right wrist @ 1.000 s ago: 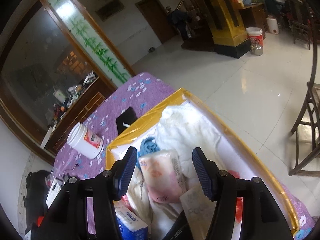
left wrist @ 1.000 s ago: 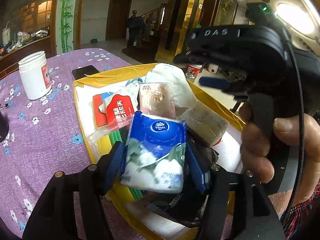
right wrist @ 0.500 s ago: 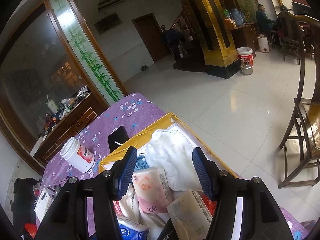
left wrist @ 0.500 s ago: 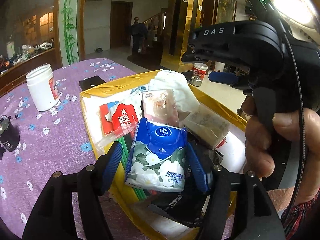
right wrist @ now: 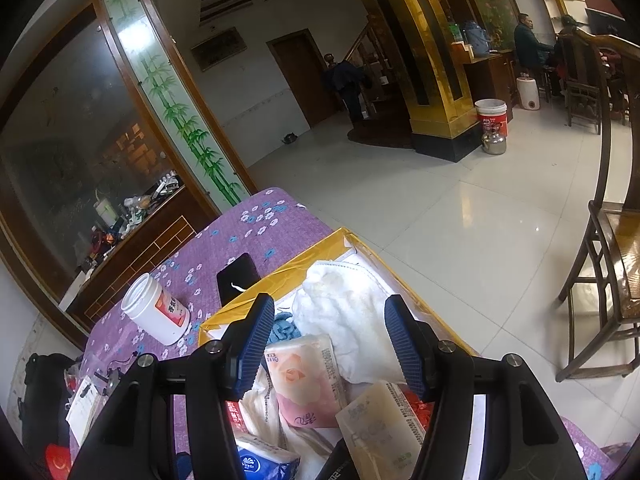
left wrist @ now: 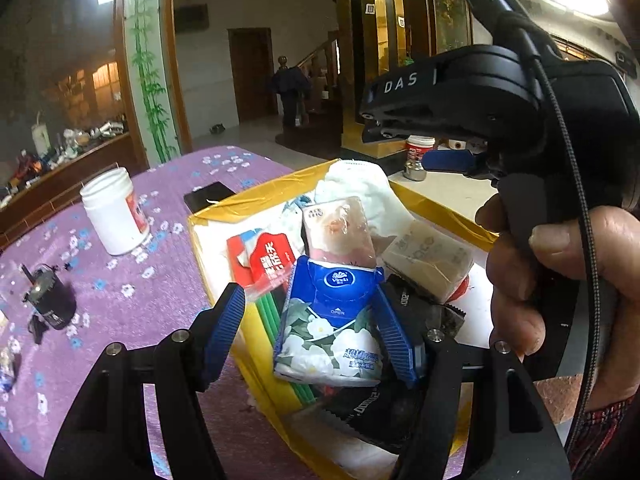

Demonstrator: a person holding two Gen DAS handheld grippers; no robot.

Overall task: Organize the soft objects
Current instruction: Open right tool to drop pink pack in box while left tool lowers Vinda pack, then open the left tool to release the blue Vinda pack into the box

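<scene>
A yellow-rimmed box (left wrist: 256,202) on the purple flowered table holds soft things: a blue Vinda tissue pack (left wrist: 334,316), a pink tissue pack (left wrist: 340,228), a beige tissue pack (left wrist: 428,256), a white cloth (left wrist: 356,184) and a red packet (left wrist: 268,258). My left gripper (left wrist: 310,330) is open; the blue pack lies in the box between its fingers, against the right finger. My right gripper (right wrist: 330,346) is open and empty above the box (right wrist: 308,260), over the pink pack (right wrist: 304,376) and white cloth (right wrist: 344,316). The right gripper's body also shows in the left wrist view (left wrist: 480,96).
A white jar (left wrist: 112,212), a black phone (left wrist: 208,196) and a small black device (left wrist: 48,300) sit on the table left of the box. In the right wrist view a wooden chair (right wrist: 604,264) stands on the tiled floor at right.
My left gripper's fingers have opened off the blue tissue pack, which now rests in the box. Both grippers have lifted and drawn back a little.
</scene>
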